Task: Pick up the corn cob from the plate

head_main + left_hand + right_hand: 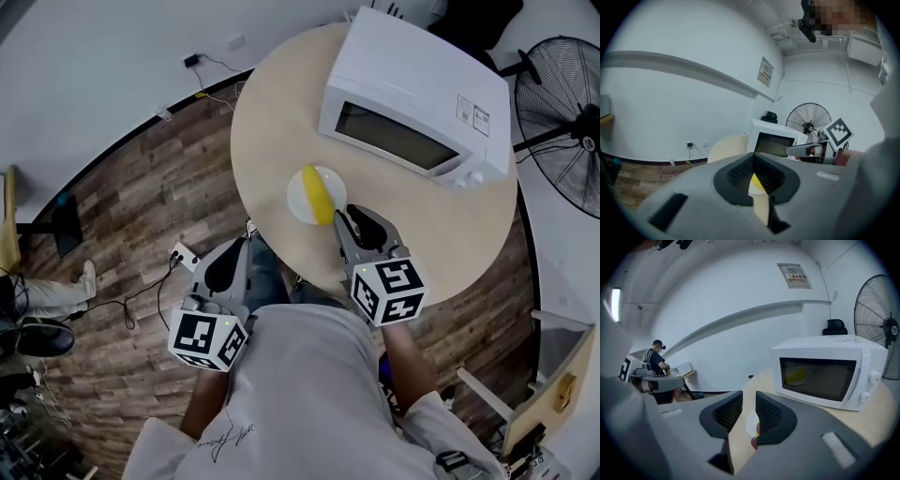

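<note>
Nearest the head camera, saw only the person's pale shirt [309, 394] and, just past it, the marker cubes of both tools. Held the right gripper [345, 217] out over the near part of the round table [272, 122], tips just beside the near end of the corn cob [317, 195], not touching it so far as could be told. Found its jaws parted by a narrow gap with nothing gripped; glimpsed only a bit of plate and a sliver of yellow beyond them in the right gripper view. Held the left gripper [228, 267] back at the near left, short of the table edge, jaws closed tip to tip and empty. Noted the cob lying on the white plate [295, 204] near the middle of the table, long axis running near to far, with the microwave [412, 94] just beyond on the far right. Judged the reach to be the step in hand, grasp not yet made. Judged the gap likely too narrow for the cob: would need wider jaws before going further. Would do best to slide in from the near end with one pad on either side, well past the taper, clear of the plate rim, then close gently to guard against rolling or squirting out, and lift straight up without dragging the plate.
</note>
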